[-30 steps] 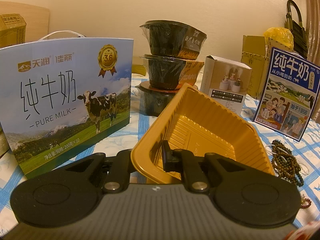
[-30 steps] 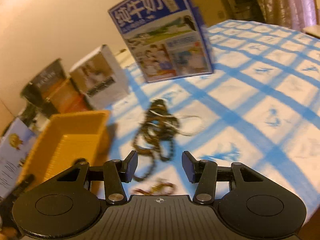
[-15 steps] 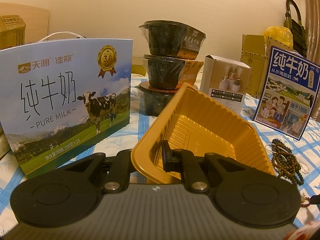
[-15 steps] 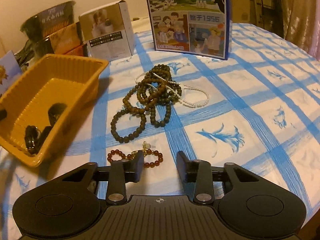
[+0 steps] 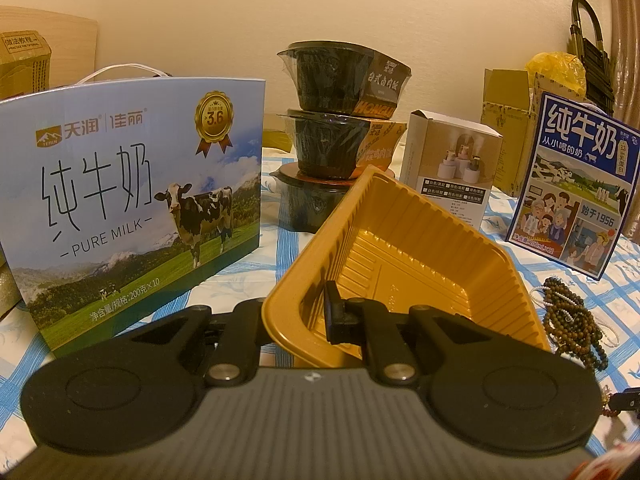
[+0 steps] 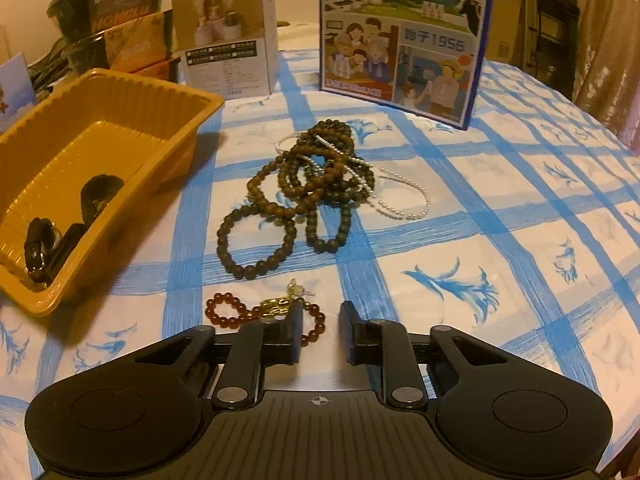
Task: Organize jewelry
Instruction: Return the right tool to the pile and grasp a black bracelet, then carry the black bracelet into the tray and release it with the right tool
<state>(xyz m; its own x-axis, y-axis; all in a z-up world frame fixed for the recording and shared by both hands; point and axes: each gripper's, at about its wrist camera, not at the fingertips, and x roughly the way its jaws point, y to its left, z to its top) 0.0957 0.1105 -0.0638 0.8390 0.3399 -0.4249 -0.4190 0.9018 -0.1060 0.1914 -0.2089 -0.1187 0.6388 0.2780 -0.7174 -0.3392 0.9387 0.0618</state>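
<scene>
My left gripper (image 5: 296, 316) is shut on the near rim of a yellow plastic tray (image 5: 404, 260) and holds it tilted up. In the right wrist view the tray (image 6: 132, 124) sits left, with the left gripper's fingers inside it. A pile of dark brown bead bracelets (image 6: 308, 184) lies mid-table, tangled with a white pearl strand (image 6: 404, 200). A red bead bracelet with a gold charm (image 6: 256, 312) lies just in front of my right gripper (image 6: 320, 332), which is open and low over it, its left finger covering part of the bracelet. The bead pile also shows in the left wrist view (image 5: 572, 320).
A large pure milk carton (image 5: 132, 200) stands left. Stacked black food bowls (image 5: 340, 132) and a small white box (image 5: 452, 172) stand behind the tray. A blue milk box (image 6: 404, 36) stands behind the beads. The blue-checked tablecloth (image 6: 500, 240) stretches to the right.
My right gripper swung from a tilted, blurred view to level, dropped lower and came down over the red bracelet. The left gripper and the tray have hardly moved.
</scene>
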